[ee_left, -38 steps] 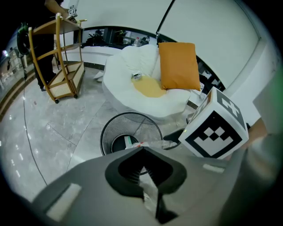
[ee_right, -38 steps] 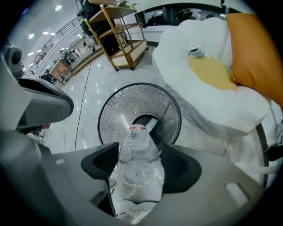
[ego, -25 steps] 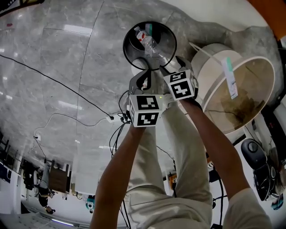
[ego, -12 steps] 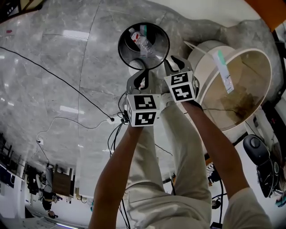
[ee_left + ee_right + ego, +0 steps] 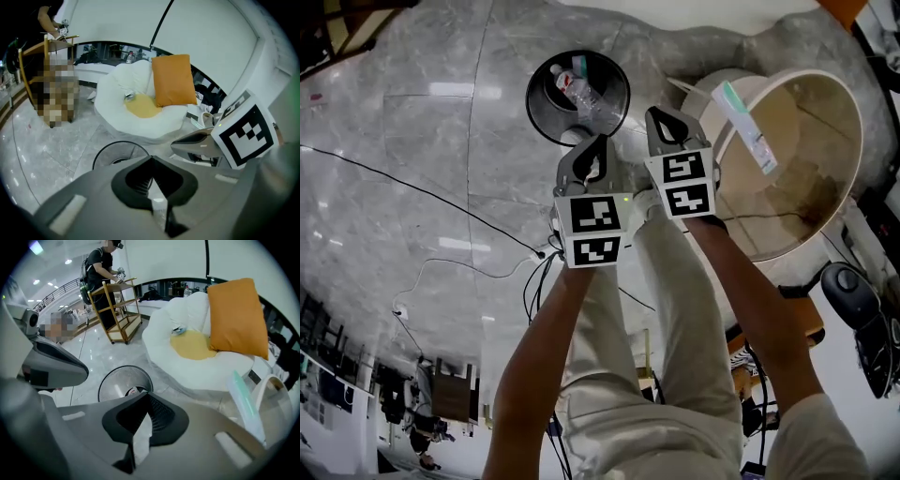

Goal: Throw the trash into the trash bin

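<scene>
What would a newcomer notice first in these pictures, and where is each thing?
First, the round black wire-mesh trash bin on the grey marble floor, with a clear plastic bottle inside. Right below it in the head view, the left gripper and right gripper are both shut and empty; the right one's jaws have just been closing. In the right gripper view, an orange cushion stands out on a white seat.
</scene>
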Available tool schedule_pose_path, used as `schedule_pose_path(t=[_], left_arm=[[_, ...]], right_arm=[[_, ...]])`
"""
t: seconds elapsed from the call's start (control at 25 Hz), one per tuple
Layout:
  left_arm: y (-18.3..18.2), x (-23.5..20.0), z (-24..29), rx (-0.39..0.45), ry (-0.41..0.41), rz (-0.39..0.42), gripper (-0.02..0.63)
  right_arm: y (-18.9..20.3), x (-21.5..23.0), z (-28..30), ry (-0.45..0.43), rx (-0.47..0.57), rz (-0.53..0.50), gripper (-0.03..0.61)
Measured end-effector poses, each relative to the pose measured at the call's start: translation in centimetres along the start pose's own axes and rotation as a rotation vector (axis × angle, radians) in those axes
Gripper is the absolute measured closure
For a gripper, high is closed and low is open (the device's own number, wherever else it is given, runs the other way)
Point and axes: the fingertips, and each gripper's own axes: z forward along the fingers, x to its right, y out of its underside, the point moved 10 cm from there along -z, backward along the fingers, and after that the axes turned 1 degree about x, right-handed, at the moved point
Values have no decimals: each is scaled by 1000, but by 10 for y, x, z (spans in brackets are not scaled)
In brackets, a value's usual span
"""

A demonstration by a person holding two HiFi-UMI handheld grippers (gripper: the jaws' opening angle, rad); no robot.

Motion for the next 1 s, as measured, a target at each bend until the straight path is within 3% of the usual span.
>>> schedule_pose_path(t=[0.52,0.72,1.0], left_arm=[[-34,60,-17,84,71,66,614],[-38,88,-19,94,93,95,614],[-41,129,-17,103,125,130,614]], right_arm=[[1,35,-83,51,181,51,555],[15,55,-110,75,213,79,549],[44,88,-140,102,216,92,492]])
